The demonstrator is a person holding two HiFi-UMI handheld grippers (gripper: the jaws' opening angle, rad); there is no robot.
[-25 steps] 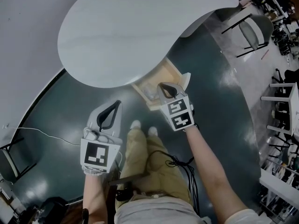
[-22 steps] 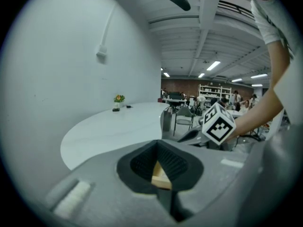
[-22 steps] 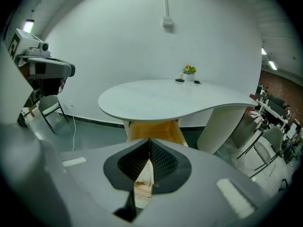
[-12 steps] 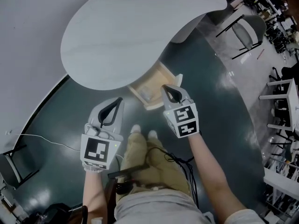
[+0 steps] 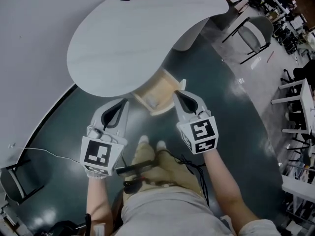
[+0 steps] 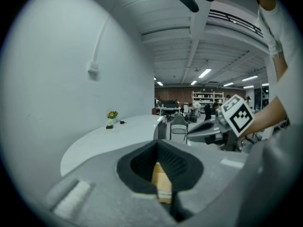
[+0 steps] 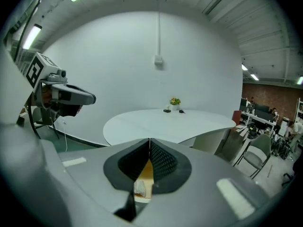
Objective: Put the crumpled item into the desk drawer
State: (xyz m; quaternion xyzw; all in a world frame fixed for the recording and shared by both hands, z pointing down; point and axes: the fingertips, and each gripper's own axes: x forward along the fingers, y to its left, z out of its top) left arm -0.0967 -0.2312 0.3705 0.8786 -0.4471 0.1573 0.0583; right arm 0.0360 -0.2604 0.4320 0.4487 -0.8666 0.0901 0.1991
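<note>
Head view: a white curved desk (image 5: 133,38) fills the upper part, and a pale wooden drawer (image 5: 165,85) stands pulled out from under its near edge. A small pale lump lies inside the drawer, most likely the crumpled item (image 5: 152,102), though it is too small here to be sure. The left gripper (image 5: 121,106) hangs just left of the drawer and the right gripper (image 5: 178,96) just beside its right front corner, neither touching it. Below them are the person's legs (image 5: 142,168) in khaki trousers.

Left gripper view: the left gripper (image 6: 157,144) has its jaws pressed together at the tips with nothing pinched. Through the gap behind the pads shows a strip of the drawer (image 6: 161,176). The right gripper (image 6: 204,129) is at the right, and the desk (image 6: 109,143) carries a small flower pot (image 6: 111,119).

Right gripper view: the right gripper (image 7: 149,143) is likewise closed tip to tip and empty. Through its pad opening the drawer (image 7: 147,170) is seen with the crumpled item (image 7: 139,188) lying in it. The left gripper (image 7: 71,96) is at the left, the desk (image 7: 165,123) beyond.
</note>
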